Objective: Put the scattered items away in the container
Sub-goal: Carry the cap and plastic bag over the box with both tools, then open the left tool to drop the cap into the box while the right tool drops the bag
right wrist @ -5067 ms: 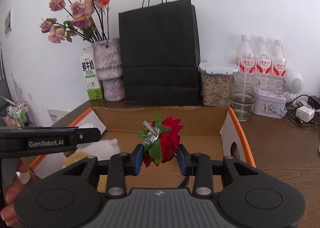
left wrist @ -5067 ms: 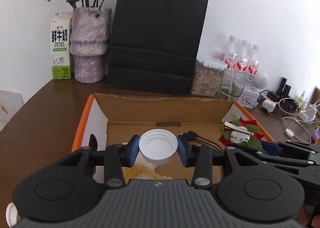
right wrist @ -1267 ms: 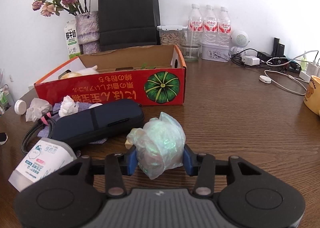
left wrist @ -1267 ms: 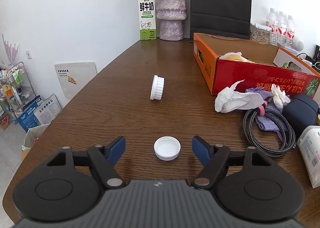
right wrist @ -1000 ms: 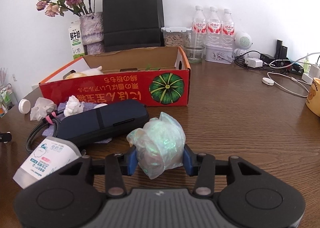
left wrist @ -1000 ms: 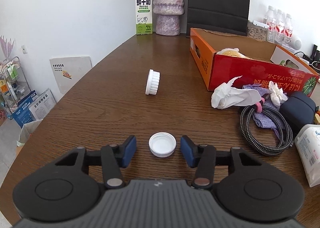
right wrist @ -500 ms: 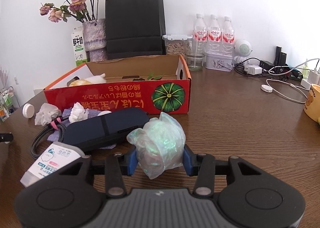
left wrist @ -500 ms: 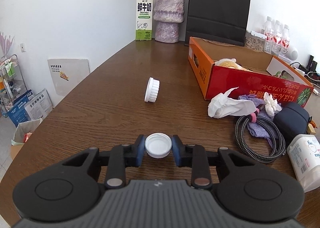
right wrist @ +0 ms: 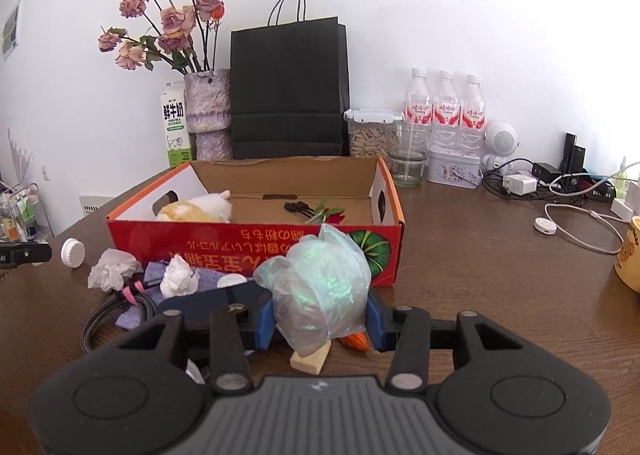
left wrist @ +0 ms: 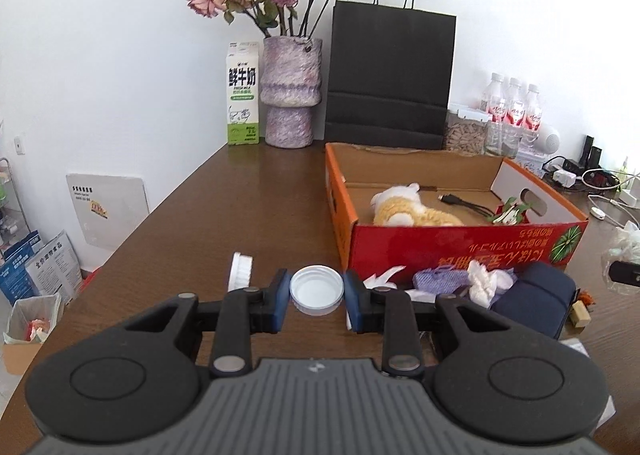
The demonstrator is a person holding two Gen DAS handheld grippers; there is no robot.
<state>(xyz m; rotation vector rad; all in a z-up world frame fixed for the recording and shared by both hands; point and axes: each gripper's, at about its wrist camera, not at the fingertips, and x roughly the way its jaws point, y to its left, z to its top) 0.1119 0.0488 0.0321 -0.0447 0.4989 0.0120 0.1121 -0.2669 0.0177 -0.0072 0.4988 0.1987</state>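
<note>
Once on table, white cap (left wrist: 317, 289) aloft

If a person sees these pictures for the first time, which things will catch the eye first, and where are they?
The red cardboard box with upside-down print sits mid-table, a plush toy lying inside at its left end. In front, the right gripper holds a crumpled iridescent plastic bag, and the left gripper holds a white bottle cap. At the back wall stand dried roses in a purple vase beside a black paper bag.
</note>
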